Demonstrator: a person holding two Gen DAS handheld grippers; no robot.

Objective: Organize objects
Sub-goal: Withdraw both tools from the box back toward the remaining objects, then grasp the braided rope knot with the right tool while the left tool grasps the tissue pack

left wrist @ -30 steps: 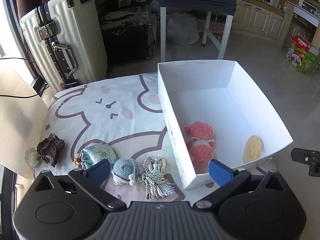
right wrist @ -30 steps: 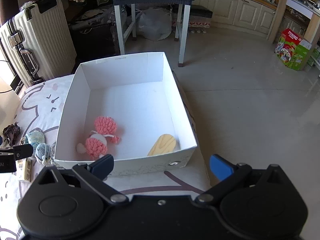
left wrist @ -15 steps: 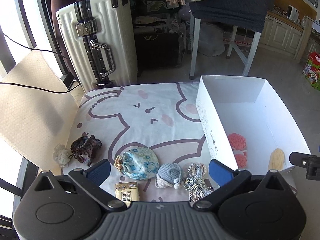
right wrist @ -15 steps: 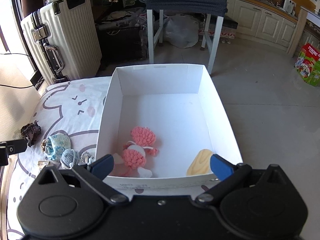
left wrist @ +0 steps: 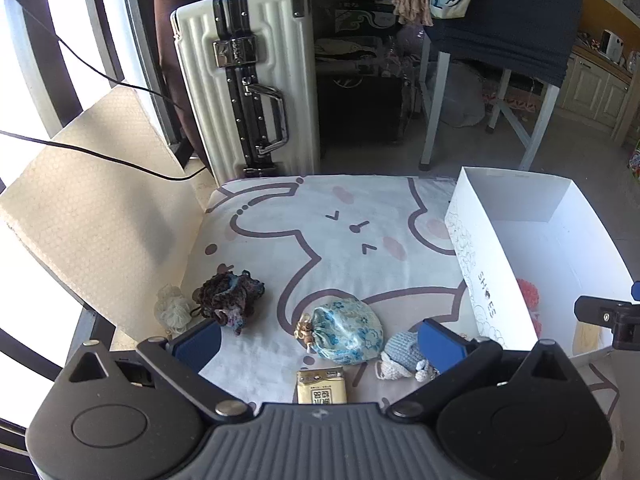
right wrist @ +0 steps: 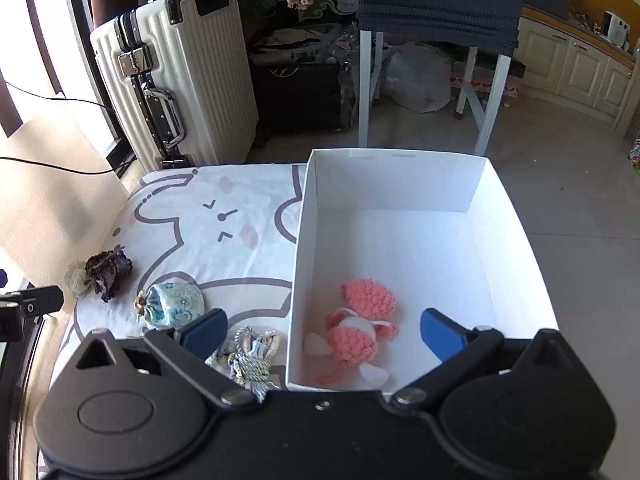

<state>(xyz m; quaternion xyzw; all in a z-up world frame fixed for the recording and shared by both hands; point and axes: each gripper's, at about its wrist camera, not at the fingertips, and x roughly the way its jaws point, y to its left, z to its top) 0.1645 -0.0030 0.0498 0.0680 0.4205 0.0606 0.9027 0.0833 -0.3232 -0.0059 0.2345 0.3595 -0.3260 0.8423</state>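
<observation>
Left wrist view: the left gripper (left wrist: 320,338) hangs over the near left of the cloth (left wrist: 304,216), its jaws wide apart and holding nothing.
Pouch: the blue pouch (left wrist: 347,334) lies between those jaws, so I judge it is the next thing to take.
Loose items: a dark crochet piece (left wrist: 228,296) with a pale tuft (left wrist: 173,312) at the left, a small packet (left wrist: 321,385) nearest the camera, a blue knit piece (left wrist: 402,354) right of the pouch; all wait outside the box.
Box: the white box (right wrist: 400,180) stands at the right of the cloth, open on top to receive things.
Already in: a pink crochet toy (right wrist: 358,330) lies in the near part of the box; in the left view a pale wooden piece shows near the corner, possibly.
Right gripper: the right gripper (right wrist: 324,330) hovers above the near wall of the box, jaws apart and empty.
Cords: a tassel bundle (right wrist: 250,356) lies just left of the box.
</observation>
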